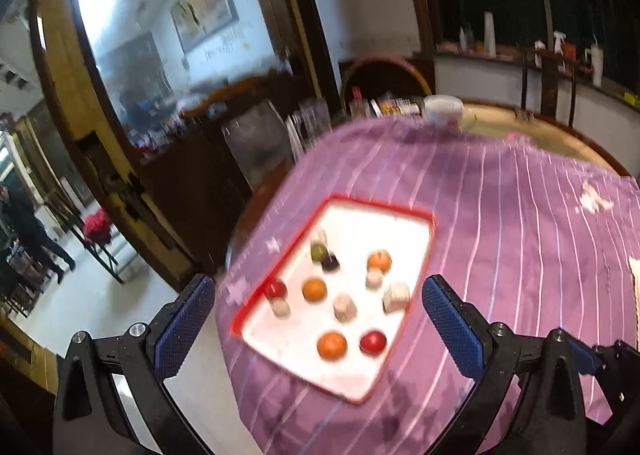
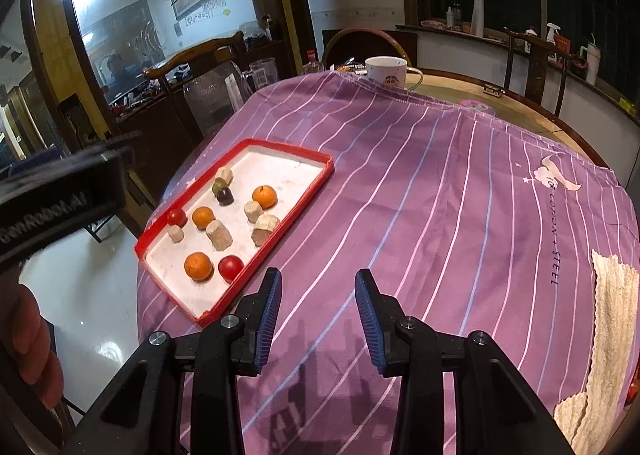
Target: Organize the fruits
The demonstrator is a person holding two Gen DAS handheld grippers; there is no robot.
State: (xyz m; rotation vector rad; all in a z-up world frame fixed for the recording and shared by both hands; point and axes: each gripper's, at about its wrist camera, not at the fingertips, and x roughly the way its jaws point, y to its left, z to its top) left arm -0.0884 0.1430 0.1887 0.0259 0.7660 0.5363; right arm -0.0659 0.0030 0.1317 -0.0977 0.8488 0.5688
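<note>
A red-rimmed white tray (image 1: 430, 239) (image 2: 326, 171) lies on the purple striped cloth near the table's left edge. It holds three oranges (image 2: 199, 265), two red fruits (image 2: 231, 267), a green fruit (image 2: 218, 187), a dark fruit (image 2: 225, 195) and several beige cork-like pieces (image 2: 219, 235). My left gripper (image 1: 320, 319) is wide open, hovering above the tray, with the fruits showing between its fingers. My right gripper (image 2: 318, 315) is open and empty above the bare cloth, just right of the tray's near corner. The left gripper's body (image 2: 60, 199) shows at the left of the right wrist view.
A white mug (image 2: 386, 73) stands at the cloth's far edge on the round wooden table (image 2: 520, 107). A beige towel (image 2: 612, 319) lies at the right edge. Wooden chairs (image 2: 192, 67) and clear jugs (image 2: 264, 73) stand beyond the table's left side.
</note>
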